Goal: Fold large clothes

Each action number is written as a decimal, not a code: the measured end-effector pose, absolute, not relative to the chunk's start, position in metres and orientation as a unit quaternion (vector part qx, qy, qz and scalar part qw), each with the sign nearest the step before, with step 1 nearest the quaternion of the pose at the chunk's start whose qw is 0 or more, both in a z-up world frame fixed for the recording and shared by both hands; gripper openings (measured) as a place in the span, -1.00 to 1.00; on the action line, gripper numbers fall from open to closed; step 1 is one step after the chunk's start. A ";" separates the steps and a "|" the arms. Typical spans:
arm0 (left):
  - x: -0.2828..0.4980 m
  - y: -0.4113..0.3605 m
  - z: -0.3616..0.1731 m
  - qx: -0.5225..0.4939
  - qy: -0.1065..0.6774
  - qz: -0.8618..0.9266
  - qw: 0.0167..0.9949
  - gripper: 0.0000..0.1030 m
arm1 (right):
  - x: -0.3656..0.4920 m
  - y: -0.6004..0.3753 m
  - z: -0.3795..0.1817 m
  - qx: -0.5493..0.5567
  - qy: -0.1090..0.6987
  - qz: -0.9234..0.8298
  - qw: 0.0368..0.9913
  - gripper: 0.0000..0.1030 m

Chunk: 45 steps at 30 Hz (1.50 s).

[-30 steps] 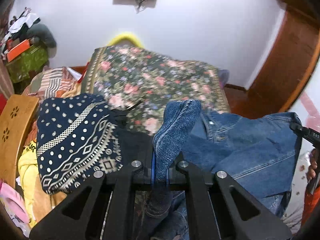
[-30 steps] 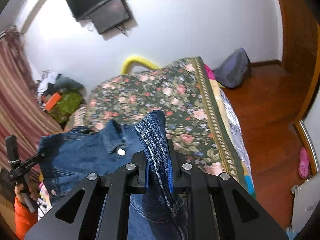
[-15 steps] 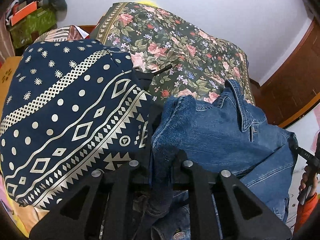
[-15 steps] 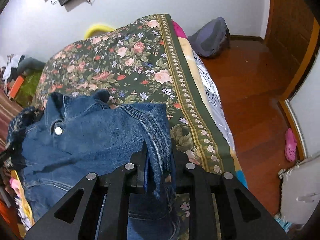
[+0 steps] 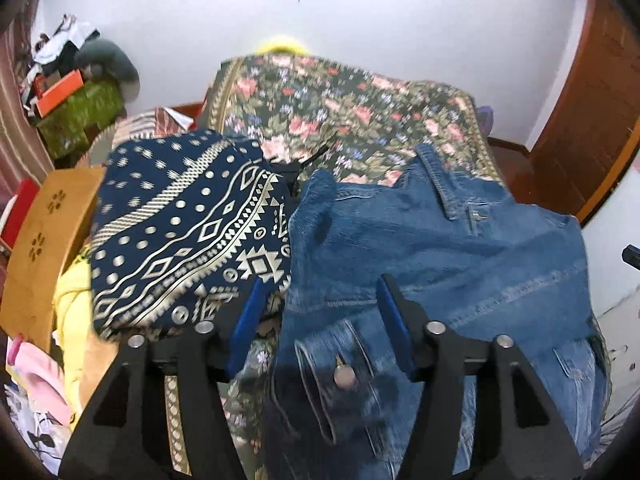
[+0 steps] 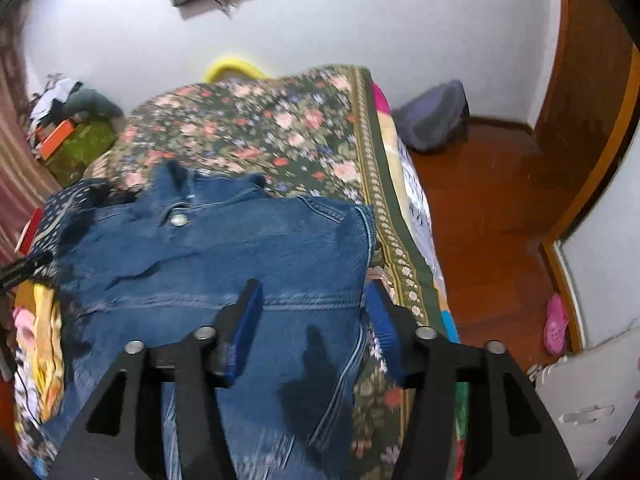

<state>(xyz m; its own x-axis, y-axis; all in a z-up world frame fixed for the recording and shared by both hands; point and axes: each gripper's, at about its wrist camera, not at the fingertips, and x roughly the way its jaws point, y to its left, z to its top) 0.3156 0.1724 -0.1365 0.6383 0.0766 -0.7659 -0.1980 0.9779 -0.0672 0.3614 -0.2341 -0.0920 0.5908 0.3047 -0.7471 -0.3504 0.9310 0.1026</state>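
Your denim jacket (image 5: 460,264) is running off the bottom edge in both views, so its hem is staying out of sight. Nearest the lens it is blurring, smearing the button flap. The jacket is covering part of the floral bedspread (image 5: 360,120) beneath it. Left of the jacket, the patterned navy cloth (image 5: 180,232) is hiding the pile underneath.

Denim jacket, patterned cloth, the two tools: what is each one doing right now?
Denim jacket: lying spread on the floral bedspread, let go.
Navy patterned cloth: bunched beside the jacket, untouched.
Left tool: jaws opening, pads off the denim.
Right tool: jaws opening, jacket edge loose between them.
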 end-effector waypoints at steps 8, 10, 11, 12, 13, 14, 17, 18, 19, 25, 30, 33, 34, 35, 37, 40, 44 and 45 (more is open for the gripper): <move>0.253 0.160 -0.125 -0.065 0.408 0.069 0.908 0.33 | 0.305 -0.228 -0.083 -0.058 0.392 0.209 0.894 0.40; 0.240 0.160 -0.131 -0.070 0.419 0.066 0.903 0.33 | 0.293 -0.226 -0.088 -0.065 0.396 0.210 0.892 0.40; 0.235 0.160 -0.134 -0.074 0.422 0.064 0.901 0.33 | 0.287 -0.225 -0.092 -0.069 0.398 0.209 0.891 0.40; 0.226 0.162 -0.140 -0.079 0.430 0.063 0.897 0.33 | 0.281 -0.226 -0.094 -0.072 0.399 0.208 0.890 0.40; 0.219 0.162 -0.144 -0.080 0.435 0.064 0.894 0.33 | 0.273 -0.226 -0.098 -0.075 0.402 0.207 0.889 0.40; 0.212 0.163 -0.149 -0.081 0.442 0.066 0.891 0.33 | 0.268 -0.226 -0.102 -0.077 0.405 0.207 0.887 0.40; 0.195 0.164 -0.166 -0.079 0.460 0.072 0.881 0.33 | 0.253 -0.230 -0.117 -0.075 0.420 0.203 0.881 0.40; 0.190 0.164 -0.170 -0.077 0.465 0.074 0.879 0.33 | 0.249 -0.232 -0.121 -0.072 0.425 0.201 0.880 0.40; 0.183 0.163 -0.177 -0.076 0.472 0.075 0.875 0.33 | 0.244 -0.233 -0.124 -0.069 0.430 0.198 0.878 0.40; 0.156 0.163 -0.217 -0.111 0.518 0.053 0.846 0.33 | 0.225 -0.248 -0.150 -0.034 0.468 0.185 0.864 0.40; 0.145 0.164 -0.249 -0.171 0.552 0.030 0.816 0.33 | 0.218 -0.263 -0.167 -0.004 0.495 0.171 0.852 0.40; 0.142 0.165 -0.262 -0.216 0.561 0.012 0.799 0.33 | 0.217 -0.272 -0.178 0.012 0.510 0.165 0.844 0.40; 0.141 0.165 -0.264 -0.231 0.561 0.009 0.795 0.33 | 0.218 -0.274 -0.181 0.016 0.515 0.164 0.841 0.40; 0.140 0.167 -0.267 -0.248 0.560 0.006 0.791 0.33 | 0.219 -0.276 -0.185 0.020 0.520 0.162 0.839 0.40; 0.138 0.170 -0.272 -0.285 0.557 -0.006 0.780 0.33 | 0.221 -0.277 -0.193 0.024 0.528 0.158 0.834 0.40; 0.136 0.172 -0.275 -0.316 0.550 -0.018 0.773 0.33 | 0.222 -0.279 -0.201 0.038 0.529 0.163 0.832 0.43; 0.136 0.162 -0.271 -0.312 0.545 -0.039 0.777 0.33 | 0.222 -0.276 -0.197 0.045 0.524 0.177 0.832 0.46; 0.137 0.160 -0.268 -0.309 0.544 -0.044 0.779 0.33 | 0.220 -0.274 -0.196 0.046 0.524 0.186 0.830 0.45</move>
<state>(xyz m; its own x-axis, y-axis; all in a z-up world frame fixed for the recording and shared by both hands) 0.1370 0.1604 -0.2683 0.4039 -0.4038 -0.8209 -0.2680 0.8057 -0.5282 0.2205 -0.2740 -0.1964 0.3826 0.3562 -0.8525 -0.2608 0.9268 0.2702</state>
